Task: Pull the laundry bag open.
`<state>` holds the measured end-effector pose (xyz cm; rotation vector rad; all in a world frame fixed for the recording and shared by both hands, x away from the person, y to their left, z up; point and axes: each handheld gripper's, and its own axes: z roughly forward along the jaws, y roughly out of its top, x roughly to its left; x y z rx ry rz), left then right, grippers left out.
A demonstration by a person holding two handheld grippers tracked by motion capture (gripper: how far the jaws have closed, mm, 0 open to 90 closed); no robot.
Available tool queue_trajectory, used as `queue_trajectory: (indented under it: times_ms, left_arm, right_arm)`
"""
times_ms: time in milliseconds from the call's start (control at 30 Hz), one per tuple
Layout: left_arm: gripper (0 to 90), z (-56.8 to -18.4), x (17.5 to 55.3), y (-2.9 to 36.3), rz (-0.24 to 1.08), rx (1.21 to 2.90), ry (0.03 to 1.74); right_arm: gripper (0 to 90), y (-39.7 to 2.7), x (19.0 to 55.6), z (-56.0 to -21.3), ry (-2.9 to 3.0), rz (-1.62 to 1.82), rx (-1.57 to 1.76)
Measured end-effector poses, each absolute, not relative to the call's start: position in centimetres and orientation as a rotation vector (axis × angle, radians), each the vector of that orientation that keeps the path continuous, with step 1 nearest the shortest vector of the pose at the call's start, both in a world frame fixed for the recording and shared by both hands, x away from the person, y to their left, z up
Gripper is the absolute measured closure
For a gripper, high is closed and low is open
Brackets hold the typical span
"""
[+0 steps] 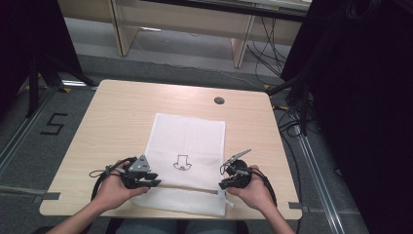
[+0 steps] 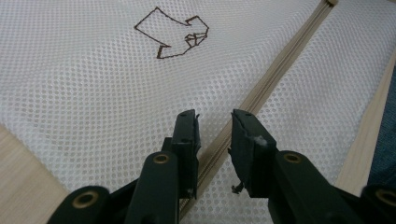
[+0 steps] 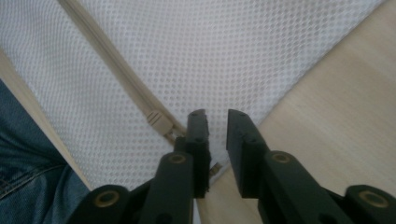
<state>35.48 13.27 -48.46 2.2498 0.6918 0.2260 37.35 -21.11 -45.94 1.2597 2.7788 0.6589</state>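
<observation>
White mesh laundry bag [image 1: 187, 146], lower centre of frame, flat on wooden surface [image 1: 117, 117]; beige zipper [image 1: 195, 187] near its lower edge. Left gripper [image 1: 153, 179] and right gripper [image 1: 222, 185]: jaws parted, gripping nothing, at zipper's ends.

White mesh laundry bag [image 1: 187, 146] is lying flat, running from table centre toward 6 o'clock. Beige zipper [image 2: 261, 88] is crossing its near end; brown stitched logo [image 1: 182, 163] is sitting mid-bag.

Left gripper [image 2: 214, 123] hides part of the zipper [image 2: 275, 70].
</observation>
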Motion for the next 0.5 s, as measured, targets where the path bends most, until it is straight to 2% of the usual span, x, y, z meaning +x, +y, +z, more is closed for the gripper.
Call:
queue_trajectory:
  times_ms: [500]
  left_arm:
    - [69.5,-48.36,35.17,13.40,0.230,2.243,0.678]
  right_arm:
    - [89.4,-21.08,37.33,-46.32,2.766,0.665,1.250]
